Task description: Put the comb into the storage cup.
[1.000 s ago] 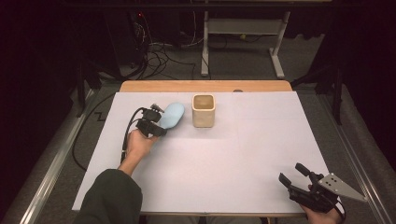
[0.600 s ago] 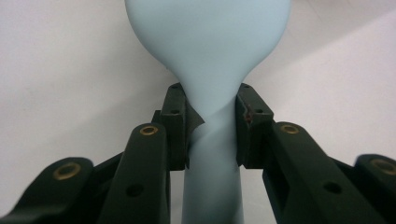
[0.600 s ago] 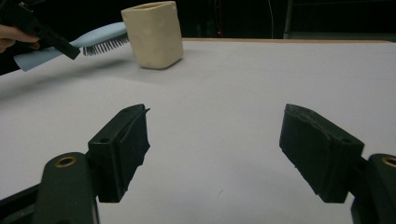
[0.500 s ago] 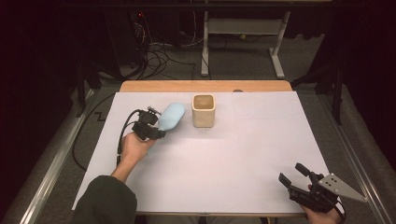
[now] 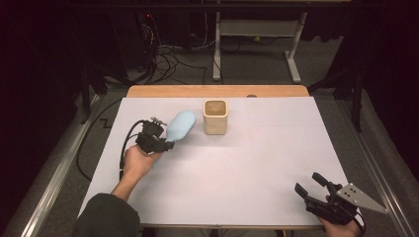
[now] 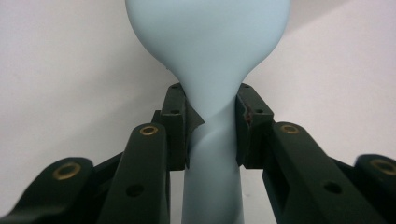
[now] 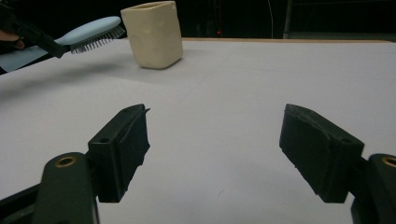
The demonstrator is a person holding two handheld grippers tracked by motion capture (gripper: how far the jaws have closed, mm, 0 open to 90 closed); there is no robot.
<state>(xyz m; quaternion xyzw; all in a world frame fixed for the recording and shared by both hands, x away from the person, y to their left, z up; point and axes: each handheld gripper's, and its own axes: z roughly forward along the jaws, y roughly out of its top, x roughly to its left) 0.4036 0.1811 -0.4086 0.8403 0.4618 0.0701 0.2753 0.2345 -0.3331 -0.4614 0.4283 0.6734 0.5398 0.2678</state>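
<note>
White table (image 5: 237, 187), left gripper (image 5: 165, 143) clamping raised hairbrush (image 5: 180, 126)

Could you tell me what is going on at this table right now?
A person is working at a white table with a gripper in each hand. The left gripper is clamped on the handle of a light blue hairbrush and holds it above the table, bristles down, just left of a cream cup that stands upright near the far edge. The right gripper rests at the near right corner with its jaws open and nothing between them.
</note>
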